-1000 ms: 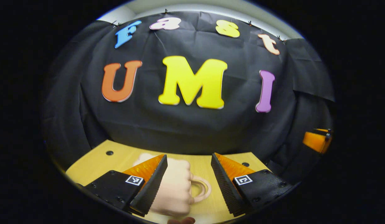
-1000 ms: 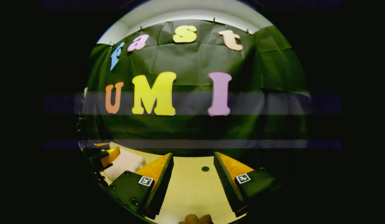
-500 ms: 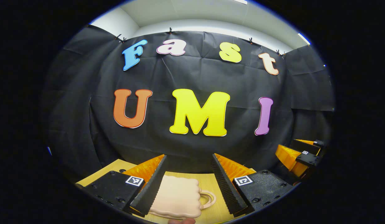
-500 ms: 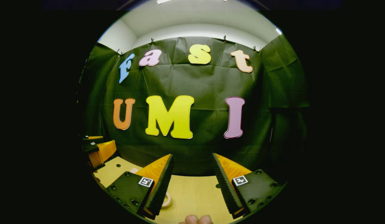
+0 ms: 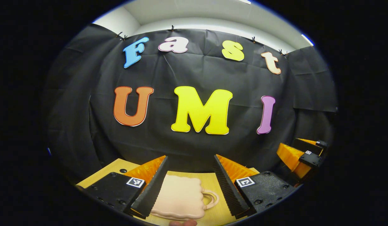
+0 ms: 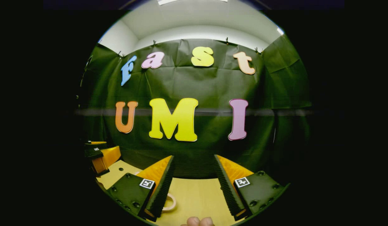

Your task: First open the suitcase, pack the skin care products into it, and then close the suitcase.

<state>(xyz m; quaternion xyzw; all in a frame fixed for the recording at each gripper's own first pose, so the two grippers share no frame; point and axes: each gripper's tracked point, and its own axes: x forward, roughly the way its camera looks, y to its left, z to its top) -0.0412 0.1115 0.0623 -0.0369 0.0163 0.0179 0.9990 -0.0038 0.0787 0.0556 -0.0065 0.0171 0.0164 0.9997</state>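
Both claws I hold level and spread, empty, over the wooden desk [image 5: 209, 180]: left claw [image 5: 190, 185] above the closed pink suitcase [image 5: 181, 197] lying flat, right claw [image 6: 194, 185] just beside its handle [image 6: 169, 202]. No readable labels.

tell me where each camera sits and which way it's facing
left gripper view: rides the left gripper, facing the booth wall over the wooden table; its open fingers flank the closed pink suitcase; the right gripper shows far right.
right gripper view: rides the right gripper, facing the same wall; open fingers over bare table; fingertips at bottom.
shared: wall, table, suitcase handle.
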